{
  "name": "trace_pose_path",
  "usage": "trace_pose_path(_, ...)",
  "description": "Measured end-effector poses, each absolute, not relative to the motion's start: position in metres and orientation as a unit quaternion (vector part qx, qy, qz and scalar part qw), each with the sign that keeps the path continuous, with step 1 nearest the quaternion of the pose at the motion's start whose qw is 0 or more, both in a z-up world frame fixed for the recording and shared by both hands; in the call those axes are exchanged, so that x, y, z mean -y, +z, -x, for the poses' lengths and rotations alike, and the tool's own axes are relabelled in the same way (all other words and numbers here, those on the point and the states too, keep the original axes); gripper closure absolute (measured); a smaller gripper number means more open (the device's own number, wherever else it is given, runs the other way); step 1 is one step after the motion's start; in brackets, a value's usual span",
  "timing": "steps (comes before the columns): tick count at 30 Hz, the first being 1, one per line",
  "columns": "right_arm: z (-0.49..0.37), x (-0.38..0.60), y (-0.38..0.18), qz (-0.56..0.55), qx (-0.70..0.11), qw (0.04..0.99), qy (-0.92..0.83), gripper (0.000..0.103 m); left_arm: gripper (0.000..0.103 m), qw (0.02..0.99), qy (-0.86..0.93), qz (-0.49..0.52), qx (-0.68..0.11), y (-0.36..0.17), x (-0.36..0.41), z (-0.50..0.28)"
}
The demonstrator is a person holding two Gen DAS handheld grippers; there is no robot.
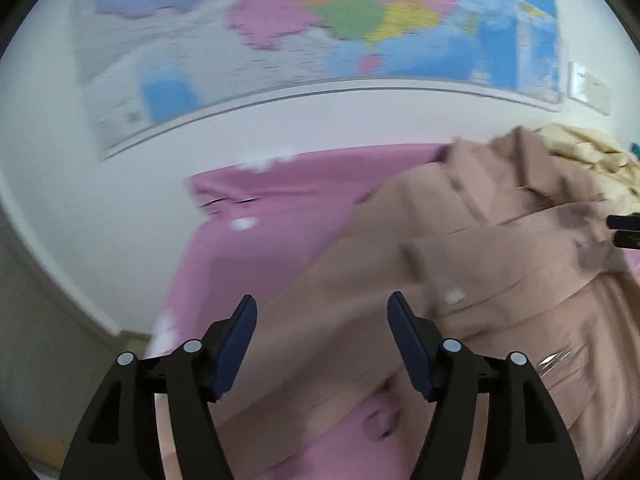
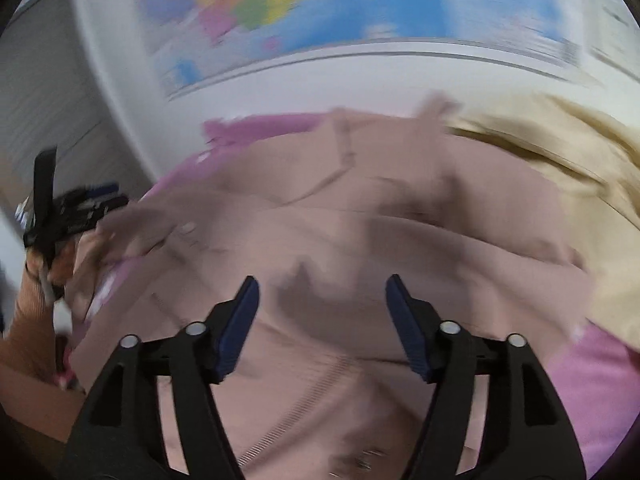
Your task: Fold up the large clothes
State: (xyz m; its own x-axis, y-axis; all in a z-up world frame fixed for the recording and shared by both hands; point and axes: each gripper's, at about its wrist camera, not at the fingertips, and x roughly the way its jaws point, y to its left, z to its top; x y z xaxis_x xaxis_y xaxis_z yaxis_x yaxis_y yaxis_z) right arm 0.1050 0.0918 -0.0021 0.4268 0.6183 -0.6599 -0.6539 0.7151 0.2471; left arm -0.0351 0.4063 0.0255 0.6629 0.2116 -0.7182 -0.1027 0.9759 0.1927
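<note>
A large dusty-pink jacket (image 1: 460,264) with a zipper lies crumpled on a pink bedsheet (image 1: 280,224). My left gripper (image 1: 322,312) is open and empty, hovering over the jacket's left edge. My right gripper (image 2: 322,294) is open and empty above the jacket's middle (image 2: 360,232). The right gripper's tips show at the right edge of the left wrist view (image 1: 626,230). The left gripper and the hand holding it show at the left of the right wrist view (image 2: 76,208). Both views are blurred by motion.
A cream quilted garment (image 2: 560,160) lies behind and right of the jacket, also in the left wrist view (image 1: 592,148). A big coloured wall map (image 1: 320,32) hangs on the white wall behind the bed. The bed's left edge drops to the floor (image 1: 48,340).
</note>
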Motion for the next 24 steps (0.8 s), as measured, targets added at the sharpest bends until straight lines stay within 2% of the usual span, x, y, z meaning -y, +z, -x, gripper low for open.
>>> trace_pose_path(6, -0.106, -0.145, -0.033, 0.045, -0.430, 0.803, 0.410, 0.036, 0.036, 0.886, 0.146, -0.061, -0.436, 0.020, -0.458, 0.083)
trace_pose_path(12, -0.081, -0.168, -0.025, 0.053, -0.422, 0.784, 0.451, 0.035, 0.036, 0.870, 0.149, -0.065, -0.466, 0.003, -0.485, 0.114)
trace_pose_path(15, -0.059, -0.191, -0.017, 0.051, -0.413, 0.760, 0.498, 0.033, 0.049, 0.859, 0.148, -0.065, -0.485, -0.010, -0.491, 0.117)
trace_pose_path(17, -0.041, -0.214, -0.013, 0.057, -0.407, 0.738, 0.535, 0.033, 0.082, 0.856, 0.138, -0.057, -0.494, -0.015, -0.494, 0.116)
trace_pose_path(20, -0.013, -0.252, -0.011, 0.065, -0.405, 0.696, 0.589, 0.032, 0.096, 0.866, 0.119, -0.028, -0.484, -0.007, -0.500, 0.117)
trace_pose_path(24, 0.026, -0.304, -0.013, 0.094, -0.390, 0.656, 0.640, 0.032, 0.099, 0.884, 0.075, 0.002, -0.461, 0.021, -0.496, 0.121)
